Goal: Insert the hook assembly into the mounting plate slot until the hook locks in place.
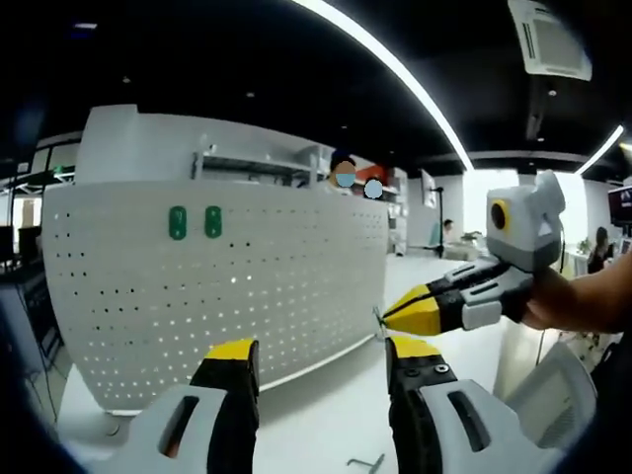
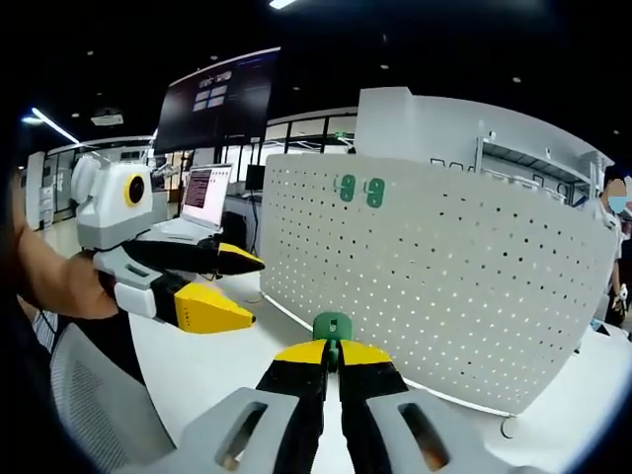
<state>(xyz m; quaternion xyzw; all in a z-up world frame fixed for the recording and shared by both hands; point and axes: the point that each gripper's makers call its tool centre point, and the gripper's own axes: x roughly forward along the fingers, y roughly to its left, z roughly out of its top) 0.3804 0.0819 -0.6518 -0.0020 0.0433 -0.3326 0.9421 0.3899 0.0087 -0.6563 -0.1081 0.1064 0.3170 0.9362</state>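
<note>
White perforated pegboard [image 2: 444, 286], green hooks [image 2: 360, 190], yellow-tipped black tongs [image 2: 332, 354]

Left gripper [image 1: 321, 357] has its yellow-tipped fingers [image 1: 231, 353] spread wide apart with nothing between them. Right gripper [image 2: 332, 354] is closed up tight, fingers [image 2: 299, 355] pinched on a small green piece. A bare forearm [image 1: 592, 301] holds it from the right in the left gripper view.

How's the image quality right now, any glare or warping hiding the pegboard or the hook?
Left gripper view: fisheye bows the pegboard; ceiling light strip glares; board evenly lit, holes distinct. Right gripper view: green hook sharp between the right gripper tips; pegboard curved, two green hooks clear.
</note>
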